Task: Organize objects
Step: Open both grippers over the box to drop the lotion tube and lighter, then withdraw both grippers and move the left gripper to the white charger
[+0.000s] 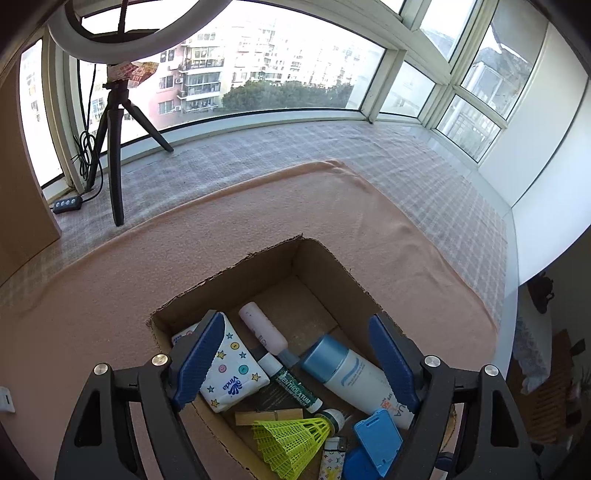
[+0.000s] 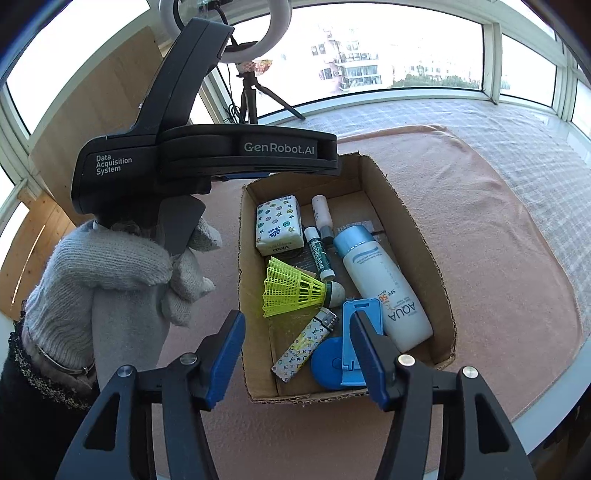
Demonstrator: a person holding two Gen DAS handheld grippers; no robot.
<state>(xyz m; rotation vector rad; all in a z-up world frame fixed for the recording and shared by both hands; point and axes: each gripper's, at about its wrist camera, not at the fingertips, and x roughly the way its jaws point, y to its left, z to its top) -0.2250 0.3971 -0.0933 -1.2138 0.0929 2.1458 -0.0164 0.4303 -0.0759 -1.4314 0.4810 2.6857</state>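
- Brown cardboard box (image 2: pixel 402 206) w/ ragged rim sits on a soft pink cloth (image 2: pixel 480 221).
- Inside: smooth white bottle (image 2: pixel 384 284), yellow net shuttlecock (image 2: pixel 291 288), tissue pack (image 2: pixel 279 225).
- Left claw (image 1: pixel 295 362) spread wide above box, pinching nothing.
- Right claw (image 2: pixel 297 354) spread at box's near edge, empty.
- Blue thing (image 2: pixel 351 347) partly hidden.

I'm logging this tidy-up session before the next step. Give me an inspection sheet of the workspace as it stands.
Surface: pink blanket over a checked cloth.
Job's things: cardboard box holds tissue pack, sunscreen bottle, lip balm, pink tube, yellow shuttlecock, lighter, blue stand, clothespin.
Clutter: nothing seen outside the box.
Grippers: left tool open above the box; right tool open, nothing held.
Cables: black cord with switch by the tripod.
Surroundings: bay window, ring light.
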